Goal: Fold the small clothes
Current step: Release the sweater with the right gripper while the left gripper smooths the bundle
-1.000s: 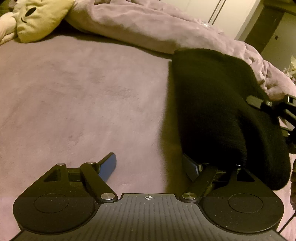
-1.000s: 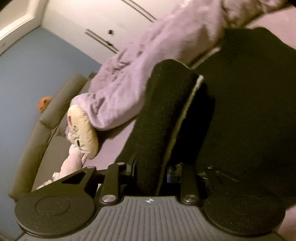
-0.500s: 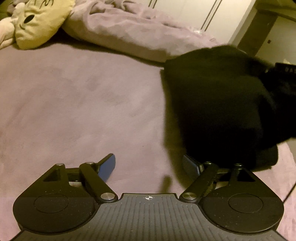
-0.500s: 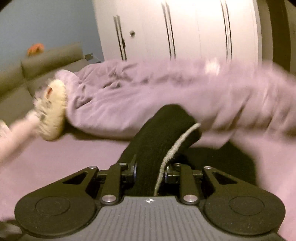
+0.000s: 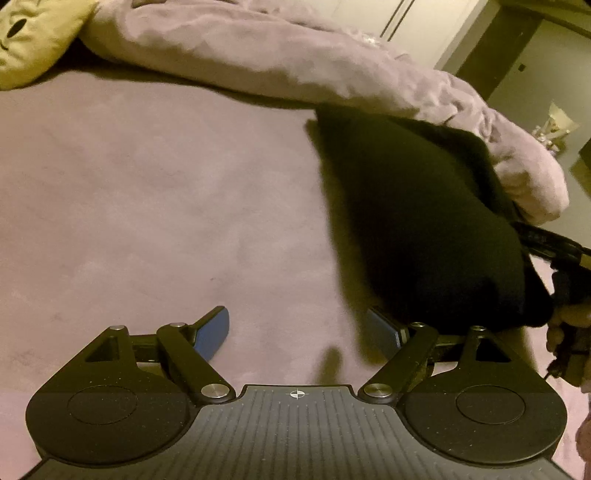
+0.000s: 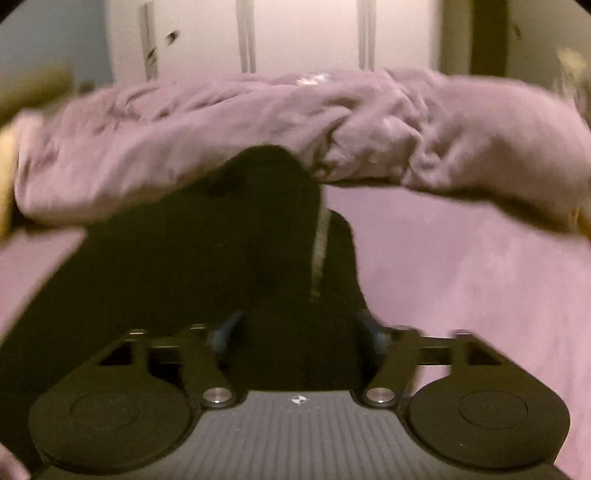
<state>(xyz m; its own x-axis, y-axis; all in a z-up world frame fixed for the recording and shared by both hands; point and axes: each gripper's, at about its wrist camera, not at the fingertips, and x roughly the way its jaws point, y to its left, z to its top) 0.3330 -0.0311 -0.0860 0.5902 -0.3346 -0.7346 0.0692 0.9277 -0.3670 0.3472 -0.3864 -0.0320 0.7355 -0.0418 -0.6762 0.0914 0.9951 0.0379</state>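
The right gripper [image 6: 301, 332] is opening, letting go of the folded black knitted cloth [image 6: 207, 258]. The left gripper [image 5: 299, 328] is wide open, empty. Next, pat it flat.

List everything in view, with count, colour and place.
garment: one, black, on the bed, right of centre in the left view; a pale seam shows in the right view.
bed: one, mauve cover, under everything.
duvet: one, mauve, bunched along the far side.
cushion: one, yellow, far left corner.
wardrobe: one, white doors, behind the bed.
left gripper: one, black with blue pads, open over bare bed.
right gripper: one, black, jaws opening, garment between them.
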